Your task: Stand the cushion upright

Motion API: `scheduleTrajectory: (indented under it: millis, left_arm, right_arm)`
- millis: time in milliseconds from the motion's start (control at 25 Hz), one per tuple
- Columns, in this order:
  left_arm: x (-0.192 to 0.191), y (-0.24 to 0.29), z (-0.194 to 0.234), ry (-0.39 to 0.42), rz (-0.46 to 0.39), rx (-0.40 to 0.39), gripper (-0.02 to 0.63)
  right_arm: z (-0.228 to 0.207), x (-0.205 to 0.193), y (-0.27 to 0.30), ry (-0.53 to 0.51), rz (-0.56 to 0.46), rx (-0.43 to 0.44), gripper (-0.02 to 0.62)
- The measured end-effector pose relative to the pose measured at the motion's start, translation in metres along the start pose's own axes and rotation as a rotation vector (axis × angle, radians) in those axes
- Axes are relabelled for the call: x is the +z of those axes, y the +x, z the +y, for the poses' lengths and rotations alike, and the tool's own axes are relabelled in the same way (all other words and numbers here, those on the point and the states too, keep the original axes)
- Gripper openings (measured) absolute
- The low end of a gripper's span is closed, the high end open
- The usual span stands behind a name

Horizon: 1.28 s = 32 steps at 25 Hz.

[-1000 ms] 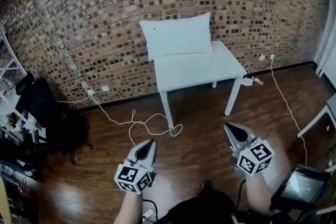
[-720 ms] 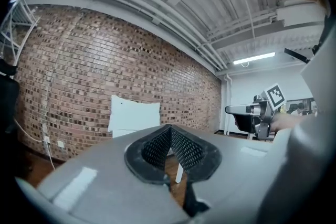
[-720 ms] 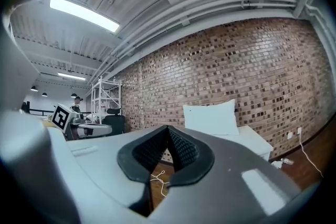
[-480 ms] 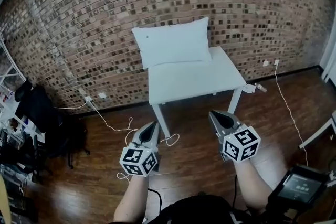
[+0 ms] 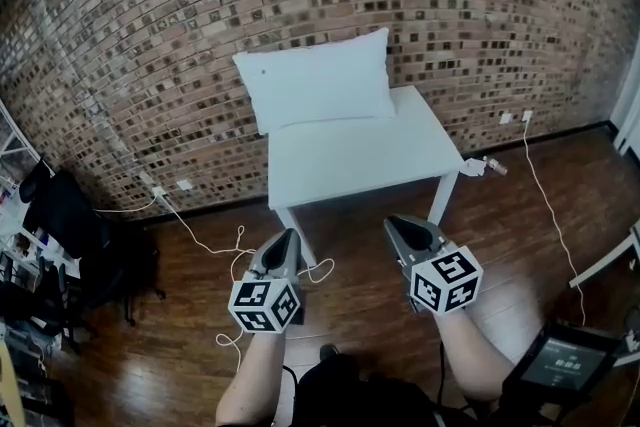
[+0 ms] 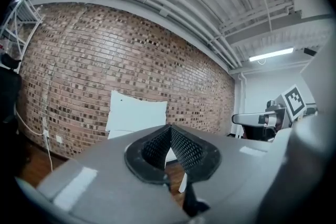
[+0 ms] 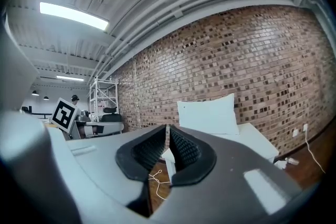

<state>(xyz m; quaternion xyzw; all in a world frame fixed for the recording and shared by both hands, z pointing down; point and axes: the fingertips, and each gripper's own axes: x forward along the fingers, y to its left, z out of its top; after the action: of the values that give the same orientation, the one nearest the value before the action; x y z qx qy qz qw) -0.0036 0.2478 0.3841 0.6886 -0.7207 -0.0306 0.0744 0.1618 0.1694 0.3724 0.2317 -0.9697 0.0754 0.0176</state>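
- The cushion, white and rectangular, stands on one long edge at the 12 o'clock side of the white surface. Its back leans against the brick wall.
- The cushion's lower edge touches the surface along the far side. It sits more toward the 11 o'clock corner, so the 1 o'clock corner stays bare. A small dark spot shows near the cushion's upper left corner.
- The left gripper is held out over the wood floor at about 7 o'clock from the surface, pointing toward 12 o'clock. Its jaws are pressed fully together with nothing between them.
- The right gripper hangs at about 5 o'clock from the surface, near its front edge, and also points at the cushion. Its jaws are just beginning to open, the tips all but meeting, and they hold nothing.
- Both grippers are well apart from the cushion, and neither touches the surface.
- A thin white cable loops over the floor at 9 o'clock from the left gripper.
- A black chair stands near the wall, far out at 9 o'clock.
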Motion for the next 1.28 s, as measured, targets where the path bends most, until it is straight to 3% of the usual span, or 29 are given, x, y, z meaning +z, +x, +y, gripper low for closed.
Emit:
scheduleTrajectory:
  millis: [440,640,920,1280]
  left_arm:
    - [-0.004,0.076,0.048,-0.017,0.028,-0.041,0.02]
    - [0.004,0.116,0.08,0.002,0.047,-0.106,0.048]
    - [0.031,0.161,0.128,0.025,0.031,-0.18,0.082]
    - [0.007,0.212,0.177,-0.015,0.108,-0.199,0.092]
  right_arm:
    - [-0.038,0.003,0.072,0.011,0.009,-0.042,0.086]
    - [-0.052,0.01,0.125,0.037,-0.013,-0.09,0.097]
    - [-0.052,0.009,0.202,0.024,0.039,-0.104,0.107]
    - [-0.068,-0.012,0.257,0.021,0.103,-0.117,0.143]
